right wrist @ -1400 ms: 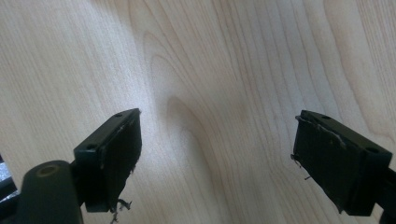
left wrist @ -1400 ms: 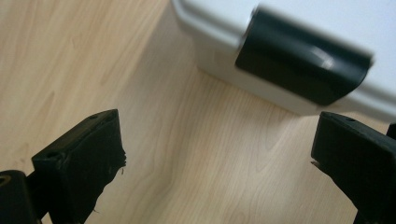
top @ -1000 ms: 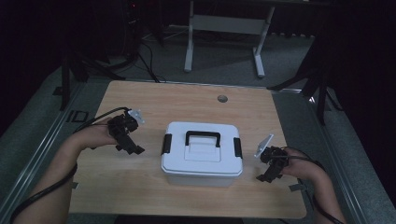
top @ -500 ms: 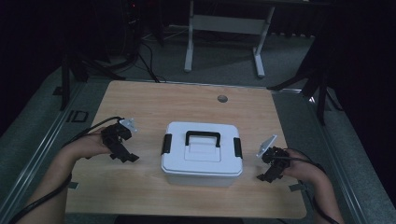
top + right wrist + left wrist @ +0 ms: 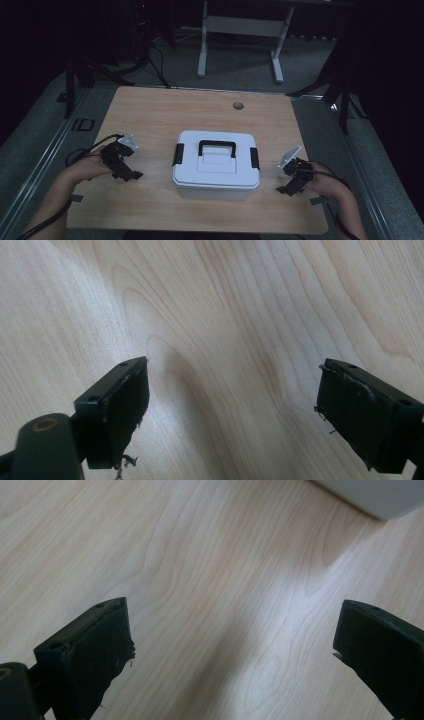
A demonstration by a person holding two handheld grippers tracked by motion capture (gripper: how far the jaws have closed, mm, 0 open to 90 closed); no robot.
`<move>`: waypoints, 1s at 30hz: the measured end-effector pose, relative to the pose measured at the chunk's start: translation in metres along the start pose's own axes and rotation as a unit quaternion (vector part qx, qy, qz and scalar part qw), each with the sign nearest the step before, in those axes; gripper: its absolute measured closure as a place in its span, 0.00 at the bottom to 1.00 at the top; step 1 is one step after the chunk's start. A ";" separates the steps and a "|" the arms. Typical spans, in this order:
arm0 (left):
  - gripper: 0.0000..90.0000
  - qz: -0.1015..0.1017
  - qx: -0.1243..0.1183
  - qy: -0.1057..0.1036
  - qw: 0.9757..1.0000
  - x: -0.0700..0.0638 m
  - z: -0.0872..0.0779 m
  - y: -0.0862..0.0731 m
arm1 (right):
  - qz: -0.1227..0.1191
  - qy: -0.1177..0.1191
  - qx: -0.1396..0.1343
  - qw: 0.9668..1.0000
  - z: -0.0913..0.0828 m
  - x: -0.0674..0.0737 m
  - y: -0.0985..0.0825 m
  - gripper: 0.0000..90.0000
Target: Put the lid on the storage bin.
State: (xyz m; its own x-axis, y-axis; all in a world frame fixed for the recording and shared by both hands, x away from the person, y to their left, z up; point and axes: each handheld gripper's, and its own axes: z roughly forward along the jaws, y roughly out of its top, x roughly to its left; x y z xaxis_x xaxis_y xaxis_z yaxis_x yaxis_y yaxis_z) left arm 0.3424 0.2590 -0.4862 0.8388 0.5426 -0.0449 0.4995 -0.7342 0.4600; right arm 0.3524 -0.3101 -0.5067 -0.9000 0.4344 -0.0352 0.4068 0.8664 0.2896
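Note:
A white lidded box (image 5: 216, 167) with a black handle (image 5: 217, 145) and black side latches sits shut in the middle of the wooden table (image 5: 165, 115). My left gripper (image 5: 129, 174) rests low over the table to the box's left, a hand's width away from it. Its jaws stand wide open over bare wood (image 5: 235, 630), with a corner of the box (image 5: 375, 495) at the upper right of the left gripper view. My right gripper (image 5: 286, 189) hovers just right of the box, open as well, nothing between its fingers (image 5: 237, 375).
A small round hole (image 5: 238, 105) lies in the table behind the box. Bits of tape (image 5: 317, 201) mark the near corners. Past the far edge stands a grey metal frame (image 5: 240, 27) on a dark floor with cables.
My left gripper has drawn back toward the near edge and a little leftward, away from the box. The right gripper has barely moved.

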 end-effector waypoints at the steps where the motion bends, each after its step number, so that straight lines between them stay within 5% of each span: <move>1: 0.02 -0.002 0.001 -0.001 1.000 0.000 0.000 -0.003 | 0.003 -0.001 0.000 1.000 0.000 0.000 -0.001 0.15; 8: 0.02 -0.012 0.004 0.018 1.000 -0.003 0.005 -0.021 | 0.012 -0.008 -0.015 1.000 0.002 -0.001 -0.006 0.14; 30: 0.02 -0.027 0.001 0.012 1.000 -0.011 0.011 -0.052 | 0.045 -0.016 -0.076 0.996 0.004 -0.003 -0.025 0.14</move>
State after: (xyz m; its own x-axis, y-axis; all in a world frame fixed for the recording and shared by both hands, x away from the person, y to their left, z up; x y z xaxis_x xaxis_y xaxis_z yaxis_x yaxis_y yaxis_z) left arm 0.3098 0.2867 -0.5189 0.8049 0.5914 -0.0487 0.5446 -0.7038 0.4562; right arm 0.3460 -0.3324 -0.5172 -0.8548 0.5179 -0.0335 0.4542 0.7777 0.4346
